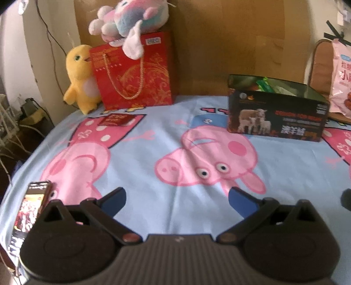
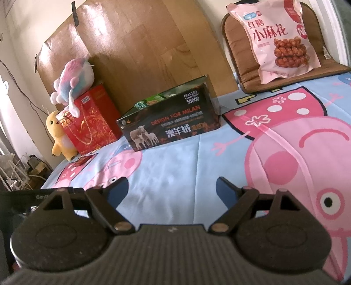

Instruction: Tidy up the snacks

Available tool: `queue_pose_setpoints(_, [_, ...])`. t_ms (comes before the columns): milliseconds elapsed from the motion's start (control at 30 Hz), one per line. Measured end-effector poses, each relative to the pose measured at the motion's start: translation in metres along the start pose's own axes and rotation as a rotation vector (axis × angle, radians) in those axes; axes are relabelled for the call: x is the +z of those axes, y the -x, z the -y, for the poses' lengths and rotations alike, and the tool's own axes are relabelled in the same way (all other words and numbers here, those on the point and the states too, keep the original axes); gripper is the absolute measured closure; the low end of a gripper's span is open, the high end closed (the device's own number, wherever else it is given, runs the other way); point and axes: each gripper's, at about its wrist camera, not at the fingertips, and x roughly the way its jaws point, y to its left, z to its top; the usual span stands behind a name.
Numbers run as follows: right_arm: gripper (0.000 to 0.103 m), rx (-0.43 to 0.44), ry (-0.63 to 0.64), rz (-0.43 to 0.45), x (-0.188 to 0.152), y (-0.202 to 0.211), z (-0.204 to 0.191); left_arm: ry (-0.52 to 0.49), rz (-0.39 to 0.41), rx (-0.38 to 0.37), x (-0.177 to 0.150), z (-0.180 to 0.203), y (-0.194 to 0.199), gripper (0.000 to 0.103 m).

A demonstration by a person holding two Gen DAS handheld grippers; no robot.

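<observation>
A dark open cardboard box point(image 1: 276, 119) point(image 2: 171, 122) with a sheep picture stands at the back of the cartoon-pig sheet, with green snack packets point(image 1: 264, 84) point(image 2: 151, 100) showing inside it. A pink snack bag point(image 2: 285, 39) point(image 1: 341, 76) leans on a brown cushion at the far right. A small red packet point(image 1: 116, 120) point(image 2: 82, 161) lies flat in front of the red gift bag. My left gripper point(image 1: 176, 197) hovers open over the near sheet, nothing between its fingers. My right gripper point(image 2: 172, 188) is also open and empty, well short of the box.
A red gift bag point(image 1: 136, 72) point(image 2: 92, 122) stands at the back left with a pastel plush point(image 1: 129, 19) on top and a yellow chick plush point(image 1: 80, 79) beside it. A phone point(image 1: 30, 210) lies at the near left edge. Cardboard sheets line the wall behind.
</observation>
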Motion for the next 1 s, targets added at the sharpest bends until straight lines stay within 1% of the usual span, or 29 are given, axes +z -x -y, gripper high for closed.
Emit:
queue_pose_setpoints(400, [0.014,0.000,-0.001,-0.001,0.0002,-0.0003,0.0002,-0.040,0.099,0.172,0.0043,-0.0068,0.0003,0.000])
queue_pose_setpoints(633, [0.014,0.001,0.000,-0.001,-0.0004,-0.0002,0.0002,-0.044,0.112,0.206,0.0050,-0.0091,-0.0010,0.000])
queue_pose_setpoints(767, [0.014,0.001,-0.001,-0.002,-0.0005,-0.0004,0.0003,-0.042,0.104,0.192,0.0047,-0.0099,-0.0015,0.000])
queue_pose_setpoints(867, [0.014,0.002,0.001,-0.001,-0.0011,-0.0002,0.0000,-0.036,0.092,0.164,0.0037,-0.0093,-0.0015,0.000])
queue_pose_setpoints(1000, [0.014,0.002,0.000,-0.001,-0.0011,-0.0002,0.0001,-0.035,0.070,0.109,0.0020,-0.0058,-0.0003,0.000])
